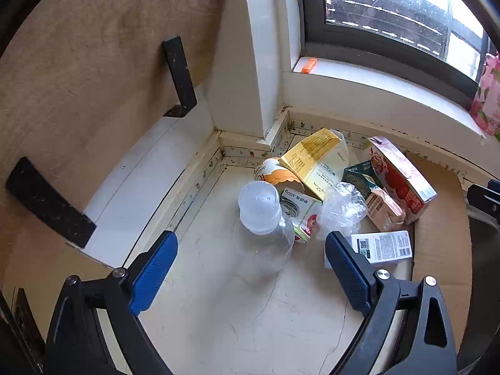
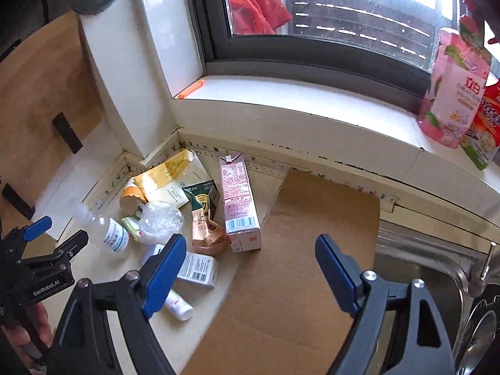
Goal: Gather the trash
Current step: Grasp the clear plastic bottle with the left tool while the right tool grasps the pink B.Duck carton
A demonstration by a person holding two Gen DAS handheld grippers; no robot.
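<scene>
Both claws hang over the desk (image 2: 200, 322), pointing down at the far left corner under the window (image 2: 343, 15), where the trash sits heaped. The left claw (image 1: 251, 261) is spread wide, nothing between its blue pads, and the clear bottle (image 1: 265, 218) stands upright just ahead of them. Behind the bottle lie a yellow bag (image 1: 315, 159) and an orange-rimmed cup (image 1: 275, 172), tight in the corner. Crumpled plastic (image 1: 340, 209) sits beside the bottle, with a small white box (image 1: 384, 247) touching the claw's right pad in this view. A tall pink carton (image 2: 239, 203) lies on its side at the edge of a cardboard sheet (image 2: 300, 265). The right claw (image 2: 247, 273) gapes wide too, empty, over that cardboard, its left pad across the white box (image 2: 197, 270). A white tube (image 2: 178, 306) lies near the front edge. Sink (image 2: 415, 268) at the right, pink pouch (image 2: 453, 87) up on the sill.
</scene>
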